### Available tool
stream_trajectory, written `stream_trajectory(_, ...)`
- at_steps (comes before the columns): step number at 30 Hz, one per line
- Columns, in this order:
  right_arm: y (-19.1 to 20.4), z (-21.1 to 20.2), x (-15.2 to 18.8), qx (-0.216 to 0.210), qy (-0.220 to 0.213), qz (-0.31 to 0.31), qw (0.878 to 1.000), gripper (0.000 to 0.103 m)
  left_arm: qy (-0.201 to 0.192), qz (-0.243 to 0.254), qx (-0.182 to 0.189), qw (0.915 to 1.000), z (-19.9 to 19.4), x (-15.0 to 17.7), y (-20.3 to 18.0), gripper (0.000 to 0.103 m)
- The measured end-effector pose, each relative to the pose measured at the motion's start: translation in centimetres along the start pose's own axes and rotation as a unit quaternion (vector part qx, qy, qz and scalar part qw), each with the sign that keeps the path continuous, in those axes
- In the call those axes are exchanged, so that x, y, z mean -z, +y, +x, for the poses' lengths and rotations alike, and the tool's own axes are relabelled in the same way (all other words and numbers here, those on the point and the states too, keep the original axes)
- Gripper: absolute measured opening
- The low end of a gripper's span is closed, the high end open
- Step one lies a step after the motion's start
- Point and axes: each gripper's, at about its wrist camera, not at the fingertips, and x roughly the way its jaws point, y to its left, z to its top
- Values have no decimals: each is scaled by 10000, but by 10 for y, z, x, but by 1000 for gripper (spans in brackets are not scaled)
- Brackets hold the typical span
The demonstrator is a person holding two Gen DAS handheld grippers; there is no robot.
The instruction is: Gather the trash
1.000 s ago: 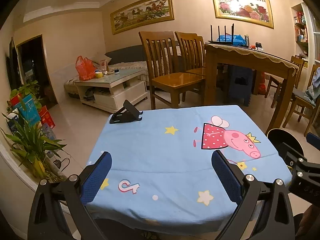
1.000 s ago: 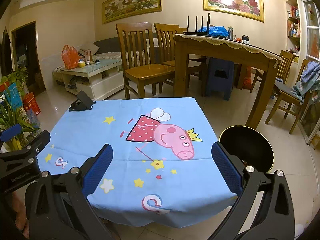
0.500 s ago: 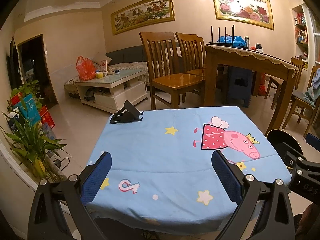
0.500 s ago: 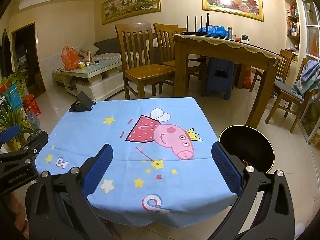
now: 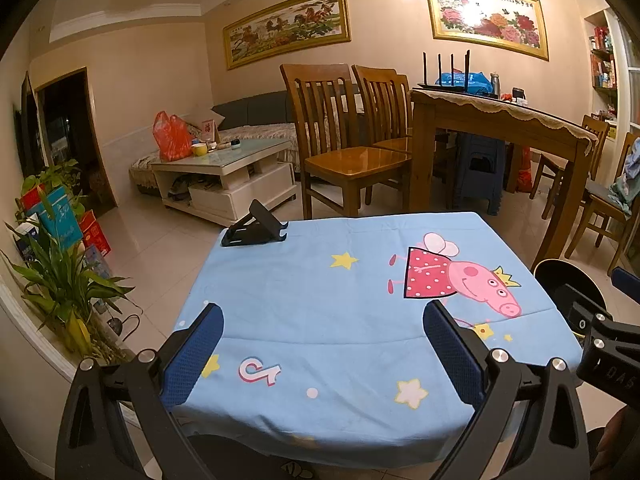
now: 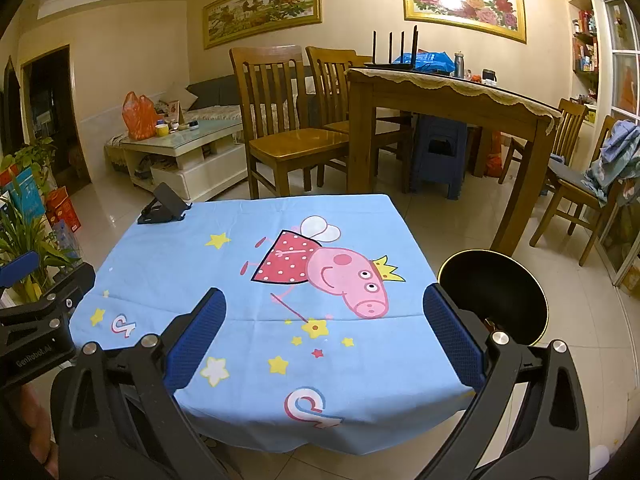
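No trash shows on the desk (image 5: 320, 320): its blue cloth carries only a black phone stand (image 5: 254, 230) at the far left corner. The bin (image 6: 494, 296) stands on the floor just off the desk's right edge, close beside the right gripper (image 6: 324, 320) and well apart from the left gripper (image 5: 322, 336). Both grippers hover released over the near edge, holding nothing. I judge the right gripper nearer for any drop. Where the trash lies cannot be told from these views.

"GenRobot.AI" marks the left hand-held gripper (image 6: 38, 322) (white lettering).
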Motion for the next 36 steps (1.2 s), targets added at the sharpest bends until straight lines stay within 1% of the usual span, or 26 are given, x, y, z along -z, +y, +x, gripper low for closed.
stream_trajectory(17, 1, 1, 0, -19, 31, -16, 10000, 98, 5, -11, 9, 10000, 0, 0, 0, 97)
stream_trajectory(25, 4, 2, 1, -32, 38, -15, 10000, 98, 43, -95, 108, 9999, -1, 3, 0, 97)
stream_trajectory(36, 6, 4, 3, -74, 74, -11, 9999, 97, 63, -98, 101, 9999, -2, 4, -2, 97)
